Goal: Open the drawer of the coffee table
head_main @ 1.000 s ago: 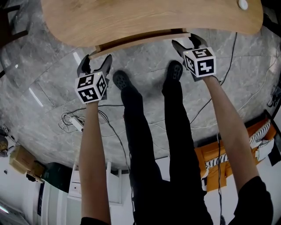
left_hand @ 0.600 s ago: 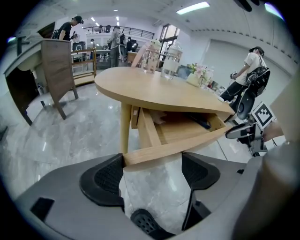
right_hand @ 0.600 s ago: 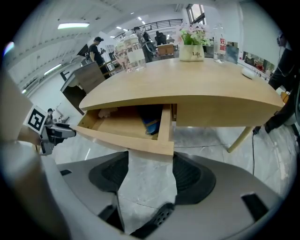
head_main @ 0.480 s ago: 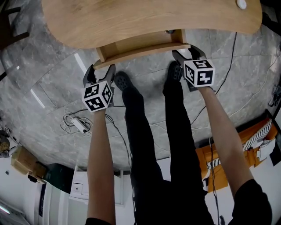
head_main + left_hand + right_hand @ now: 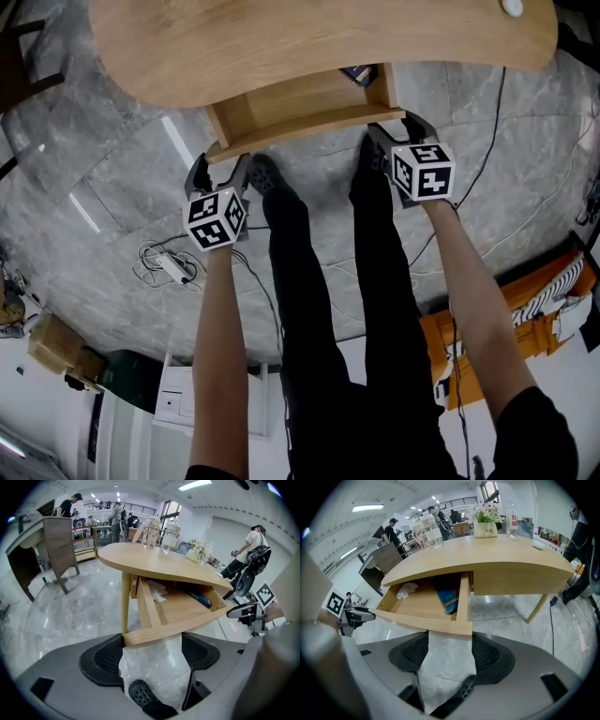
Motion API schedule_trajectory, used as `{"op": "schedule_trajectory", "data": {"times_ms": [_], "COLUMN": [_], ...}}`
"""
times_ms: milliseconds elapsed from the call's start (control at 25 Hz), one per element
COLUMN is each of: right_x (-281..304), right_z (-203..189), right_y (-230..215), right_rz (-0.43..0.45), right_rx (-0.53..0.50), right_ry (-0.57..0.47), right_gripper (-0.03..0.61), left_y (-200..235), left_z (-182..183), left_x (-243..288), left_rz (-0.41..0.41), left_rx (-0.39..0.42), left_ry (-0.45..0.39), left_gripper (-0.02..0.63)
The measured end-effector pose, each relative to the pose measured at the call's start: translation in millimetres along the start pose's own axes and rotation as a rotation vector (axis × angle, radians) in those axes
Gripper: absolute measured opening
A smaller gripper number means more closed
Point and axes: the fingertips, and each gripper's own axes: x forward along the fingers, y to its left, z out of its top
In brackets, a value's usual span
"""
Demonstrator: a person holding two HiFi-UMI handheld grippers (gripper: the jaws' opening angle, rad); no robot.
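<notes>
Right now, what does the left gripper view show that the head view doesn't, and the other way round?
Only the left gripper view: a crumpled white wad inside the drawer, glass jars on the tabletop, people behind. Only the head view: the person's trouser legs, a power strip and cables on the floor. Both: the coffee table with its drawer pulled out.

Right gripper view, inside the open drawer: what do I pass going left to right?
White crumpled wad → blue flat item → drawer's side wall.
</notes>
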Motion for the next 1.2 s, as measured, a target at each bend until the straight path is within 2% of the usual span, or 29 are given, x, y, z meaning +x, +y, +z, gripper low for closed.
{"op": "schedule_trajectory", "data": {"times_ms": [400, 600, 800, 1000, 1200], "right_x": [2.8, 4.8, 4.1, -15.0, -51.4], "right_z": [-14.5, -16.7, -17.8, -24.5, -21.8], "right_y": [-2.5, -4.2, -3.0, -5.2, 1.2], "right_rz": [0.018, 0.024, 0.020, 0.003, 0.002], "right_rx": [-0.015, -0.028, -0.068, -0.109, -0.147], "right_ry": [0.034, 0.025, 0.049, 0.089, 0.106], "right_gripper": [0.275, 0.275, 0.275, 0.275, 0.275], "left_y": [-3.4, -4.0, 0.4, 13.2, 0.6], "left_z": [-16.8, -18.2, -19.9, -29.5, -16.8], "left_x": [3.8, 6.1, 3.8, -15.8, -49.2], "left_rz": [-0.008, -0.004, -0.001, 0.040, 0.031], "left_rx": [0.008, 0.012, 0.010, 0.021, 0.078], "left_ry": [0.069, 0.054, 0.078, 0.128, 0.120], "left_gripper": [0.396, 0.396, 0.396, 0.396, 0.396]}}
